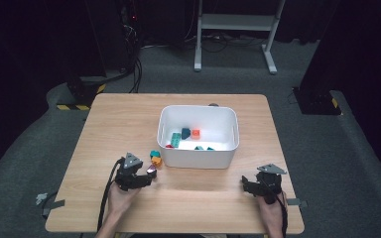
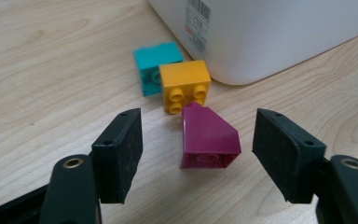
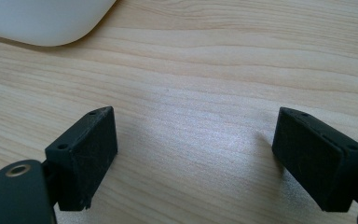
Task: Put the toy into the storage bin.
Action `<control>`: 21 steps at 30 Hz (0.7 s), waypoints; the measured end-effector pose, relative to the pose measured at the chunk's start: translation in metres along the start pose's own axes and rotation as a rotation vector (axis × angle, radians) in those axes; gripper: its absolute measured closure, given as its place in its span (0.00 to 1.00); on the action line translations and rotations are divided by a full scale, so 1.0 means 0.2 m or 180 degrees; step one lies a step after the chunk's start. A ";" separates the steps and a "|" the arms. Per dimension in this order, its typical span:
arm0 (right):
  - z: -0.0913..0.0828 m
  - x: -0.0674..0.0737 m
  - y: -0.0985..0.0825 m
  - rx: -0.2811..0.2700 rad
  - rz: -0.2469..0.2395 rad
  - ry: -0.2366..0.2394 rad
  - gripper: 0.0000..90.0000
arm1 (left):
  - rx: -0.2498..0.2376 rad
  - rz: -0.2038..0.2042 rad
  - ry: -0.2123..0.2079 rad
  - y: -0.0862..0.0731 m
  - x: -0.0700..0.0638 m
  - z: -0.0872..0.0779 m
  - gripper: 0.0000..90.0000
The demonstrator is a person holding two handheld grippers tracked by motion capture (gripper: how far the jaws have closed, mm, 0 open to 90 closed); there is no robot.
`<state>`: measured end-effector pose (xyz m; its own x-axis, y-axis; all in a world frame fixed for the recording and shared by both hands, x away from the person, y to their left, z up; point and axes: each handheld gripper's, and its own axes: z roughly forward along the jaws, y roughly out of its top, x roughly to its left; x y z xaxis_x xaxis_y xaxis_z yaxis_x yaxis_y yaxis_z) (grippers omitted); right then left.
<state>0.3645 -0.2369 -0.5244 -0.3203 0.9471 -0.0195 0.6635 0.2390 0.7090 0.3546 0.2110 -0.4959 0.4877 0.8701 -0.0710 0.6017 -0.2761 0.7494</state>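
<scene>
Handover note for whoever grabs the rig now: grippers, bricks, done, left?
Left gripper: open, fingers either side of the magenta slope brick, not touching it.
Right gripper: open, nothing between its fingers, over bare table.
Yellow brick and teal brick sit on the table beside the white bin.
Done: several bricks lie in the bin.
Left, likely: grip magenta brick, bin it, then yellow and teal.

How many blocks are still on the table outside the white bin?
3: a purple block between the left gripper's open jaws, a yellow block behind it, and a teal block by the bin.
</scene>
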 end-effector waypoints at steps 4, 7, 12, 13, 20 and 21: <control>0.00 0.00 0.00 0.0000 -0.0002 0.0000 0.15 | 0.0029 0.0008 -0.0010 -0.01 -0.01 0.04 0.41; 0.00 0.00 0.00 0.0000 -0.0001 0.0000 0.15 | 0.0020 -0.0009 -0.0014 -0.02 -0.02 0.05 0.43; 0.00 0.00 0.00 0.0000 -0.0001 0.0000 0.15 | 0.0038 -0.0035 -0.0019 -0.03 -0.01 0.08 0.48; 0.00 0.00 0.00 -0.0001 -0.0001 0.0000 0.15 | 0.0040 -0.0039 -0.0022 -0.04 -0.01 0.08 0.49; 0.00 0.00 0.00 0.0000 0.0002 0.0000 0.15 | 0.0078 -0.0042 -0.0048 -0.06 -0.01 0.10 0.57; 0.00 0.00 0.00 0.0000 0.0001 0.0000 0.15 | 0.0076 -0.0039 -0.0050 -0.06 -0.01 0.10 0.59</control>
<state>0.3644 -0.2368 -0.5244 -0.3202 0.9472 -0.0193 0.6636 0.2387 0.7090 0.3589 0.2036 -0.5175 0.4900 0.8670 -0.0905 0.6225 -0.2753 0.7326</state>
